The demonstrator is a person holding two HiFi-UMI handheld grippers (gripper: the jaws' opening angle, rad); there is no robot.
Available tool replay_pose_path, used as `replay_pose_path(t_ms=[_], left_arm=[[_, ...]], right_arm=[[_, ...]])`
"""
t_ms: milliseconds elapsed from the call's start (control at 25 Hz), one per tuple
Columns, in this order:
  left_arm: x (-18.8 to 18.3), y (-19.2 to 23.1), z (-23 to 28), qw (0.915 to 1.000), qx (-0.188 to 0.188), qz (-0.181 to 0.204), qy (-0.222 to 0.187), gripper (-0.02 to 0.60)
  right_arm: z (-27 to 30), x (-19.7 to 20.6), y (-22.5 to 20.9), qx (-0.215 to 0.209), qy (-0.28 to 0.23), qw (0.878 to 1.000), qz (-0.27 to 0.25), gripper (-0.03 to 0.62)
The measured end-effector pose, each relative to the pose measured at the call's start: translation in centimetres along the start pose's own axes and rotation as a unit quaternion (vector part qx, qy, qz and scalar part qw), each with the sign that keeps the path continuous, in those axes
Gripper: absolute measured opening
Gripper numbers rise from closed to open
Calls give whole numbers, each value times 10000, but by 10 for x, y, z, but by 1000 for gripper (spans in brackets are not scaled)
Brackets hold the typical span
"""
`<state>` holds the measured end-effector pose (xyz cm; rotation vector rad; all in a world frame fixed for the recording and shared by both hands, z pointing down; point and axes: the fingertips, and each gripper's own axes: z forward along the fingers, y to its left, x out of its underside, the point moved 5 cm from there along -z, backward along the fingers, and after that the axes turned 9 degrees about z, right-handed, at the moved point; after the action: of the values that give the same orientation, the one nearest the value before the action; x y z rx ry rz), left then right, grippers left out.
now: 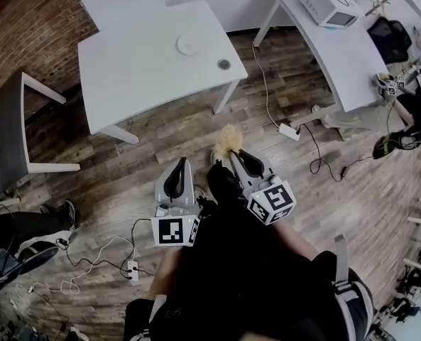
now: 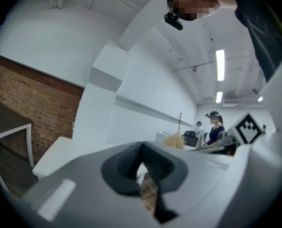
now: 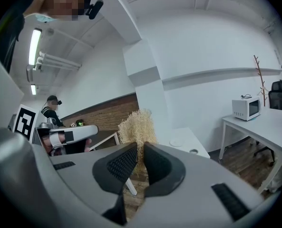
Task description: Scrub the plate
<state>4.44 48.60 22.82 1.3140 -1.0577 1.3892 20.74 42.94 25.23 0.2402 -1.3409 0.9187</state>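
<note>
A white plate (image 1: 188, 45) lies on the white table (image 1: 139, 69) far ahead of me; it also shows in the right gripper view as a plate (image 3: 176, 143) on the table's corner. My right gripper (image 1: 236, 156) is shut on a straw-coloured scrubber (image 1: 229, 139), whose tuft sticks up past the jaws as the scrubber (image 3: 137, 126) in the right gripper (image 3: 138, 156) view. My left gripper (image 1: 181, 166) is held beside it over the floor, shut and holding nothing. In the left gripper (image 2: 141, 167) view the scrubber (image 2: 174, 140) shows at the right. Both grippers are well short of the table.
A small round dish (image 1: 224, 64) sits near the table's corner. A second white table (image 1: 338, 48) at the right carries a microwave (image 1: 329, 3). Cables and a power strip (image 1: 290, 131) lie on the wood floor. Other people (image 1: 25, 233) sit at the left and right edges.
</note>
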Motion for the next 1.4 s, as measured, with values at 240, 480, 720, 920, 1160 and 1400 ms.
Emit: replay_pose_path(t_ms=[240, 480, 720, 920, 1160, 1400], left_arm=[[0, 10, 21, 10000, -35, 23, -2, 0], [-5, 22, 62, 9999, -29, 106, -6, 0], [-10, 24, 116, 9998, 20, 184, 37, 0], [-17, 27, 159, 9995, -12, 256, 157, 1], [-14, 24, 200, 9992, -30, 251, 299, 0], [-11, 20, 226, 9991, -100, 159, 374, 0]], right_arm=[[25, -5, -11, -92, 1, 10000, -4, 40], [54, -23, -28, -204, -88, 9998, 17, 40], [82, -39, -59, -329, -65, 9994, 83, 40], [106, -58, -90, -416, -35, 9990, 172, 40], [130, -73, -125, -523, -1, 9984, 224, 40], [147, -79, -146, -648, 79, 9977, 196, 40]])
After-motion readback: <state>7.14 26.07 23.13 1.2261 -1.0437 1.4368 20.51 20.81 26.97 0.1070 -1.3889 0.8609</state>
